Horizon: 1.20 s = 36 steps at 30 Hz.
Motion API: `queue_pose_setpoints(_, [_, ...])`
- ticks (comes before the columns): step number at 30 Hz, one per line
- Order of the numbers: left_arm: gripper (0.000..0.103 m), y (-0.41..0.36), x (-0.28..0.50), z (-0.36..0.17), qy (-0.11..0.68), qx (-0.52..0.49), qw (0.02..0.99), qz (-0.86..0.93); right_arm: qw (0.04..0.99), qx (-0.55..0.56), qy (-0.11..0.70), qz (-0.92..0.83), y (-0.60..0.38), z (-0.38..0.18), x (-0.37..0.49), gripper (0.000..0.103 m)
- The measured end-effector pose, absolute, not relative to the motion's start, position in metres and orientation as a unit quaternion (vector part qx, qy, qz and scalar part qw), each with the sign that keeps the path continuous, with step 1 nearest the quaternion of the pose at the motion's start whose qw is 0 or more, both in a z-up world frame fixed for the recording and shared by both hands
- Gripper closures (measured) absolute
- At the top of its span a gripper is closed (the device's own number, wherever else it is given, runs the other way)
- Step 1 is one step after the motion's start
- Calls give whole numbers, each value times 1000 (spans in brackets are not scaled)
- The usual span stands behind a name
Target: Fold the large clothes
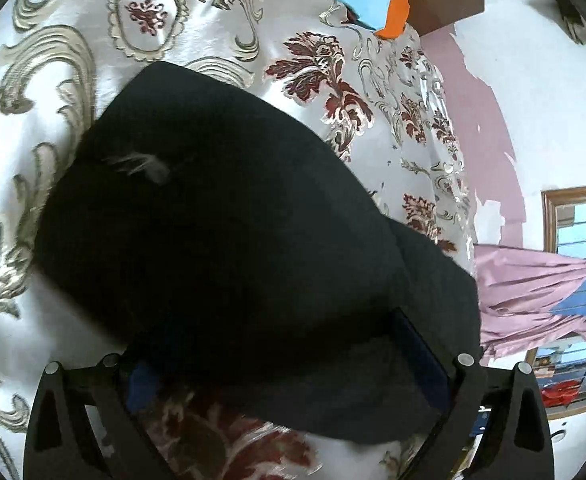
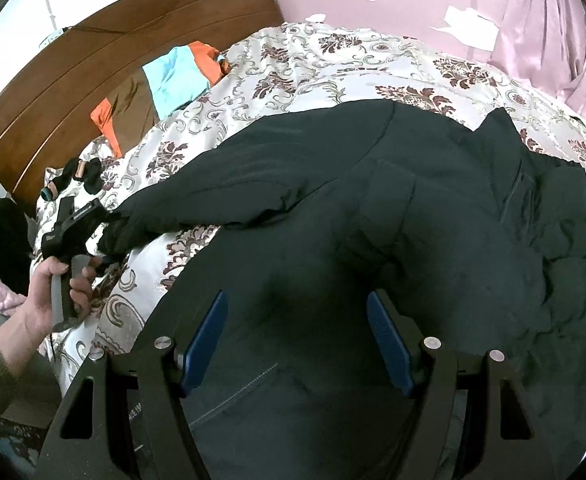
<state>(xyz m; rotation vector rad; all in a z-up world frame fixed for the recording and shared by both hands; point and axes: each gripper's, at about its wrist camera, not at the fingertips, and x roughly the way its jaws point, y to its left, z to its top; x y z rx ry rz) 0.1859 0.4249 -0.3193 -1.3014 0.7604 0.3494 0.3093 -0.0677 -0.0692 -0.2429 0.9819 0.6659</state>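
The dark padded jacket (image 2: 373, 220) lies spread on the floral bedspread (image 2: 313, 64), its body under the right gripper (image 2: 297, 336) and one long sleeve (image 2: 233, 184) running out to the left, toward the headboard (image 2: 93, 72). That sleeve's cuff end sits at the left gripper (image 2: 105, 236), held in a hand (image 2: 53, 292) at the bed's edge, so the left hand is nearer the part to be folded in. The right gripper's blue pads stand wide apart, hovering over the jacket's front with nothing pinched. In the left wrist view dark cloth fills the jaws (whether they clamp it I cannot tell). Folded orange-and-blue clothes (image 2: 177, 76) lie well clear by the headboard; a pink curtain (image 2: 553, 40) hangs beyond.
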Motion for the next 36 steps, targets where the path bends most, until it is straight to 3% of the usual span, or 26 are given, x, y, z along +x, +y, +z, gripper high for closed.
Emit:
queue_pose_setpoints(2, [14, 428, 193, -317, 349, -581, 718, 159, 822, -116, 461, 313, -66, -70, 310, 36])
queue_pose_setpoints(4, [59, 430, 194, -314, 365, -564, 723, 164, 821, -117, 462, 314, -64, -71, 310, 36])
queue_pose_setpoints(7, [89, 432, 192, -304, 373, -542, 736, 161, 822, -118, 458, 319, -58, -70, 312, 36])
queue_pose_setpoints(10, [95, 424, 193, -271, 374, -471, 781, 165, 823, -127, 452, 318, -44, -71, 323, 36])
queue_pose_setpoints(17, [97, 437, 189, -192, 318, -421, 837, 147, 842, -98, 454, 276, -6, -85, 404, 38])
queue_pose_setpoints(19, [97, 436, 194, -167, 309, -401, 852, 138, 839, -102, 469, 257, 1, -99, 434, 58])
queue_pose_setpoints(21, [97, 433, 203, -140, 299, -378, 867, 126, 830, -108, 488, 247, 7, -114, 453, 96])
queue_pose_setpoints(22, [97, 430, 209, -122, 291, -366, 876, 117, 826, -110, 495, 246, 10, -122, 459, 99])
queue_pose_setpoints(29, [97, 385, 233, -23, 246, -288, 924, 51, 831, -131, 469, 269, 34, -131, 464, 100])
queue_pose_setpoints(36, [97, 289, 279, 49, 239, -222, 945, -41, 808, -145, 491, 292, 54, -145, 468, 100])
